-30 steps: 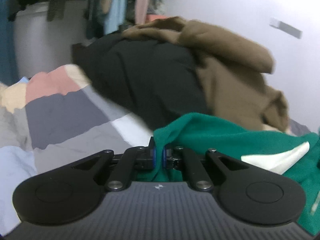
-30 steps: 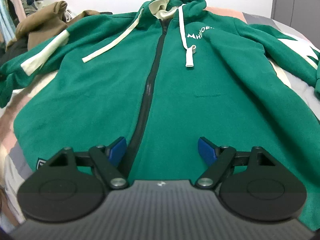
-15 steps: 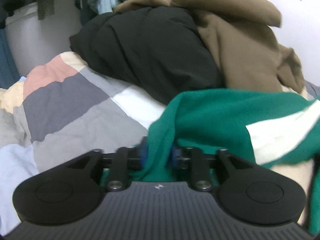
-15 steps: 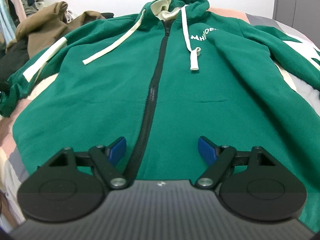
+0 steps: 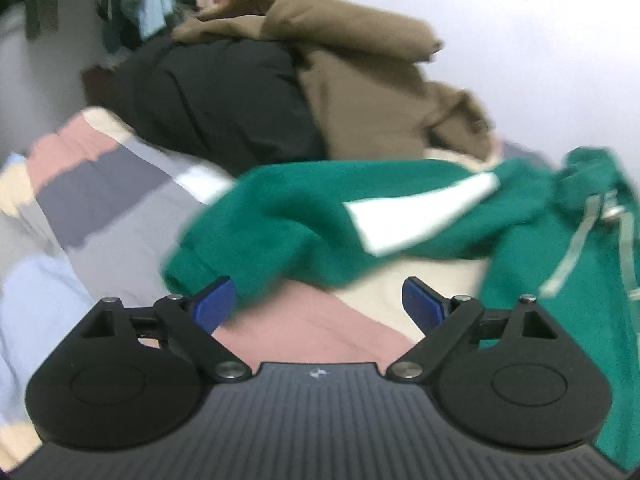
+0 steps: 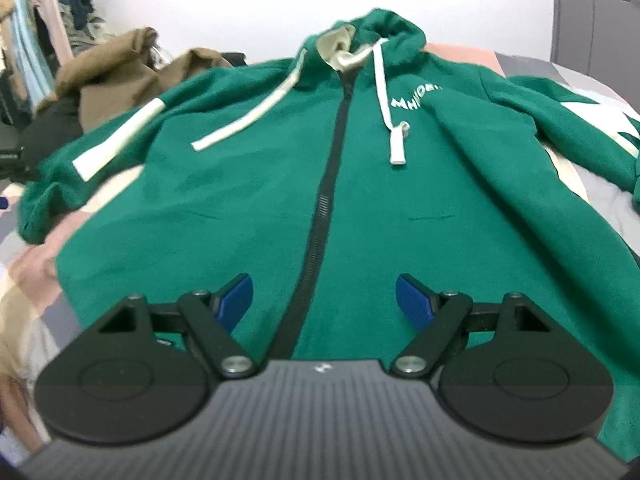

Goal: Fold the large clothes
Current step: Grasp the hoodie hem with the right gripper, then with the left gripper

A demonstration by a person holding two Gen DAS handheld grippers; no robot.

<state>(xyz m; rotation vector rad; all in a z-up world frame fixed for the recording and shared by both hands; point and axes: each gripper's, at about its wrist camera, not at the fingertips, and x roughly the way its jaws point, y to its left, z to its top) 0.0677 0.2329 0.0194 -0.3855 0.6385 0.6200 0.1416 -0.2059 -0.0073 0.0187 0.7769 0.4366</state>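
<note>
The green zip-front fleece hoodie (image 6: 360, 184) is lying face-up on the patchwork-covered bed (image 5: 100, 208), zip running away from the right hand-held gripper (image 6: 324, 300), whose jaws are standing apart. The left hand-held gripper (image 5: 318, 300), jaws just opening and empty, is sitting nearest the sleeve cuff (image 5: 192, 264).

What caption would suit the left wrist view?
Open left gripper, just released, beside the green hoodie's sleeve on the patchwork bedspread.

1. Your right gripper (image 6: 324, 296) hovers with blue-padded jaws spread wide, nothing between them.
2. Under it, the green fleece zip-up hoodie (image 6: 400, 200) lies face up on the pastel patchwork bedspread (image 6: 32, 264), black zipper (image 6: 326, 184) closed.
3. At upper left sits a crumpled brown garment (image 6: 108, 76).
</note>
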